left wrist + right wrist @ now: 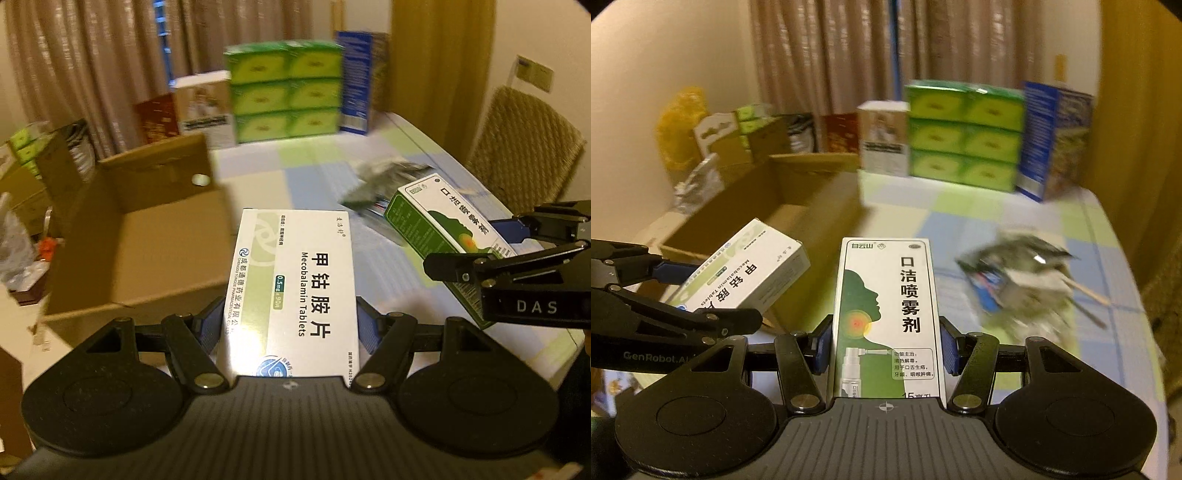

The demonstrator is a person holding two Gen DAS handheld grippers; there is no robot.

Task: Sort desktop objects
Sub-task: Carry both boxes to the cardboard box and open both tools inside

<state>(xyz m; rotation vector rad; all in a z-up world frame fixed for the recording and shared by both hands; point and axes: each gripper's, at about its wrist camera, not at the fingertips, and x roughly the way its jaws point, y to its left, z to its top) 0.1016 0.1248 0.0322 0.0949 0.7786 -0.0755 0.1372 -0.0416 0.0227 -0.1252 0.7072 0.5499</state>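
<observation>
Left gripper (291, 326) clamped on white Mecobalamin tablet box (291, 291), blue finger pads (212, 325) pressed against both long sides. Long axis of box aligned with fingers, pointing forward and away from camera; printed face up, near end cut off behind gripper body. Held above near edge of open cardboard box (147, 236), clear of checked tablecloth (295, 173). Right gripper (886, 343) pinching green-and-white throat spray box (888, 317) by its long sides, pads (948, 345) in contact on both. Long axis again along fingers, pointing forward; lower end with volume marking cut off by gripper body. In right wrist view, tablet box appears at left, tilted, far end angled up and to the right, above cardboard box rim. In left wrist view, spray box seen at right, running diagonally, rear part hidden behind right gripper linkage. Further out on tablecloth: crumpled pile of wrappers (1023, 280), blurred, contents hard to make out. At far edge: stack of green tissue packs (286, 90), blue carton (354, 81) beside it, white carton (203, 103) on other side, all blurred. Woven chair back (524, 147) at right, partly cut off.
</observation>
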